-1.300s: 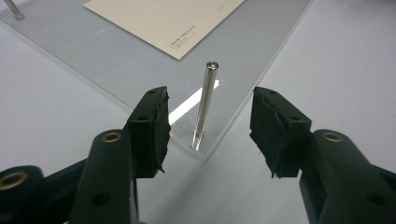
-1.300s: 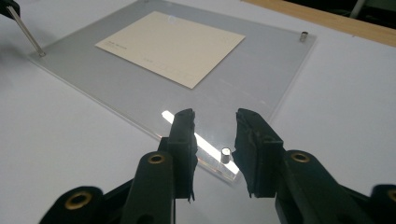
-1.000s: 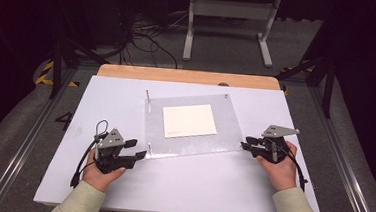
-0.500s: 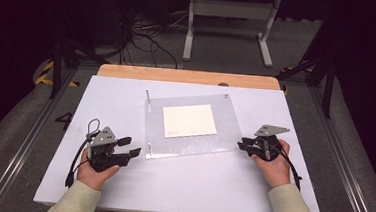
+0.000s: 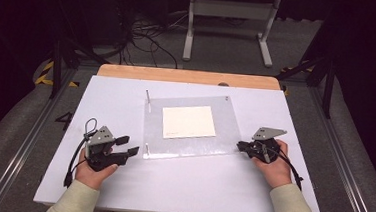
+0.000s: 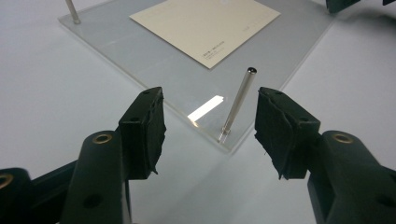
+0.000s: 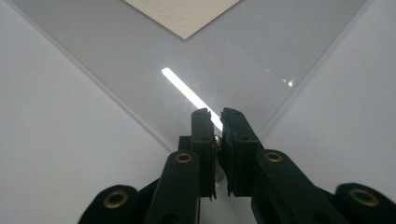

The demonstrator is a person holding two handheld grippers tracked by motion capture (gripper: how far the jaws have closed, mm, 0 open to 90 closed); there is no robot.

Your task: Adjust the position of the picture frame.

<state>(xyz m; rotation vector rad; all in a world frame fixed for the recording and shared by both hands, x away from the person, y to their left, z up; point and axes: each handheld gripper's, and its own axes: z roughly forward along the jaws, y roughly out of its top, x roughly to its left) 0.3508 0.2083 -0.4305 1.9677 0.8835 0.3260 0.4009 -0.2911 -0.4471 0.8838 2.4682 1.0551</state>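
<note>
The right gripper [image 7: 217, 122], low centre of its own view, has just been closing and clenches a small metal pin [image 7: 217, 138] at the clear plate's [image 5: 224, 138] corner. The left gripper [image 6: 210, 126] gapes around another upright pin [image 6: 238, 102], untouched.

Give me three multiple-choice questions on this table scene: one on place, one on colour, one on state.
1. Where is the cream sheet?
A) at the clear plate's middle
B) in a tool
C) on the floor

2. What colour is the tabletop?
A) green
B) white
C) red

3. How do the left tool's jaws stand?
A) shut on the sheet
B) shut empty
C) open

Answers: A, the sheet sits well within the plate's edges; B, it shows white all round the plate; C, the jaws stand apart either side of the metal pin, not touching it.
</note>
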